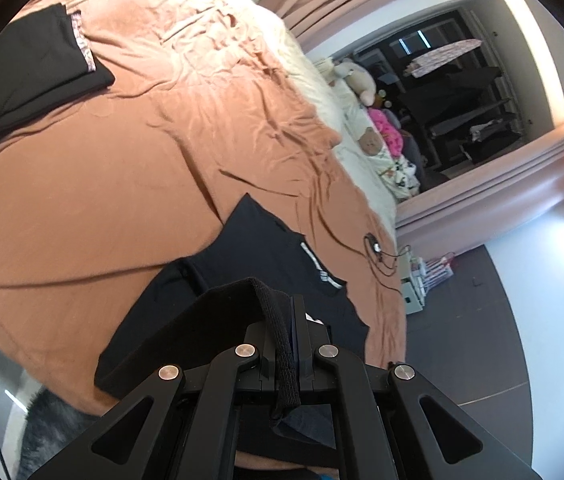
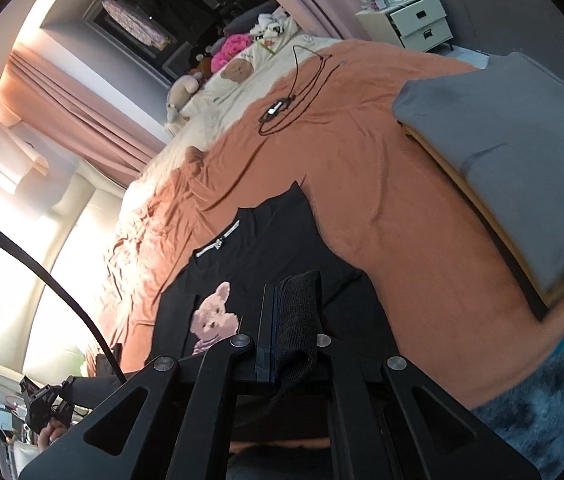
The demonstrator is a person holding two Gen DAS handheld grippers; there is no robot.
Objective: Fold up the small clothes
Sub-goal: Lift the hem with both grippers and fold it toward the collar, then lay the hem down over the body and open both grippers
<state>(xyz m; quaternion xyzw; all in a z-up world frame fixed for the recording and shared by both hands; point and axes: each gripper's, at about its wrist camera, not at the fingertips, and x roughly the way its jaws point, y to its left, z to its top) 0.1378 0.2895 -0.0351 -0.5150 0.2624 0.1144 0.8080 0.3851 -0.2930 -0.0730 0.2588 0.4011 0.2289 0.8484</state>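
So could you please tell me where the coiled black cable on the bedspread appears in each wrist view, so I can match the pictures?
Left wrist view: the coiled black cable lies right of centre, near the bedspread's right edge, just beyond the black T-shirt.
Right wrist view: the cable lies in the upper middle, beyond the T-shirt's collar.
Shared landmark: the brown bear face on the cream bedding.

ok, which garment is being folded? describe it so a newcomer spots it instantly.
On the big bed under the orange-brown bedspread, look at the near edge. The black cotton T-shirt lies there, its hem pinched in both tongs. Its pink teddy-bear print and white neck label set it apart from the plain grey folded stack.
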